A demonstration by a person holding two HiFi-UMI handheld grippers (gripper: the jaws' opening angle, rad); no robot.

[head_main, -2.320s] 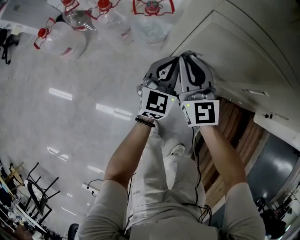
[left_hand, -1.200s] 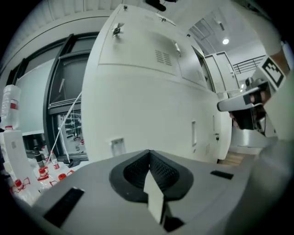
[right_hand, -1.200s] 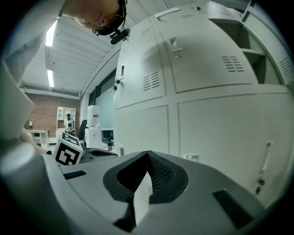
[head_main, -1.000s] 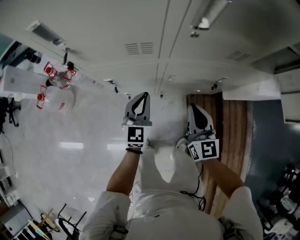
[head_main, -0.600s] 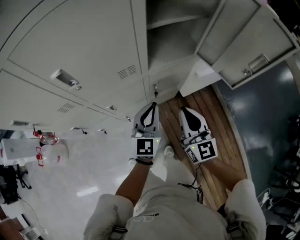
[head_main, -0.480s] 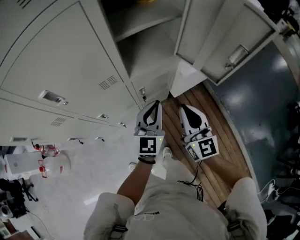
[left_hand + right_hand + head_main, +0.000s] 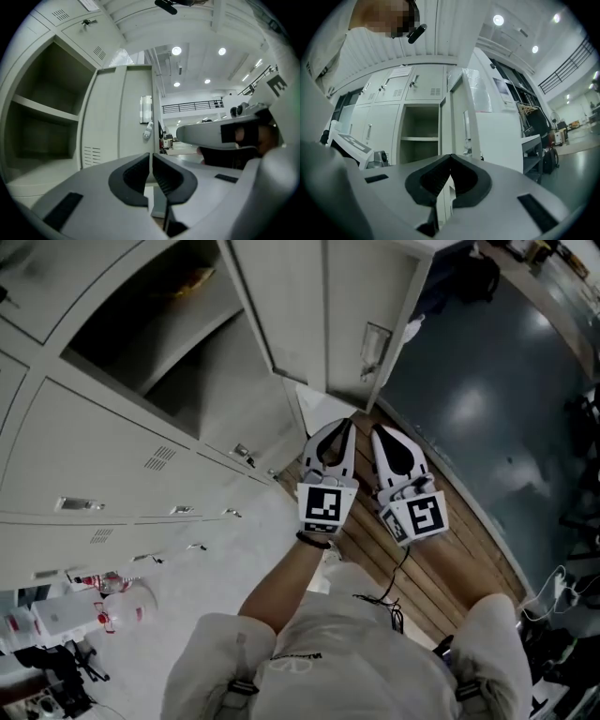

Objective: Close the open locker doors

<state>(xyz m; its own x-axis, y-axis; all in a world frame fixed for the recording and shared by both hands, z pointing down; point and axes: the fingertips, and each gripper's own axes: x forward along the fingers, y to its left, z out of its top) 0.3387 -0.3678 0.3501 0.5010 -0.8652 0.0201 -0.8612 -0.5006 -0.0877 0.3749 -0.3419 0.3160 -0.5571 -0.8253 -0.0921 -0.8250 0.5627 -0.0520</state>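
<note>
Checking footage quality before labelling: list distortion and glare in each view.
Head view: locker door edges bow, glare streaks the dark floor. Left gripper view: black fisheye corners, ceiling lights blown out. Right gripper view: same black corners, locker bank curves.

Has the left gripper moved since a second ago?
Yes. The left gripper has shifted right, off the white floor to the wood strip below the open door.

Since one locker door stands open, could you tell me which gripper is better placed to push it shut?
Probably the right gripper: it is on the handle side of the open door, so it could push toward the compartment; the left gripper lies nearer the opening.
</note>
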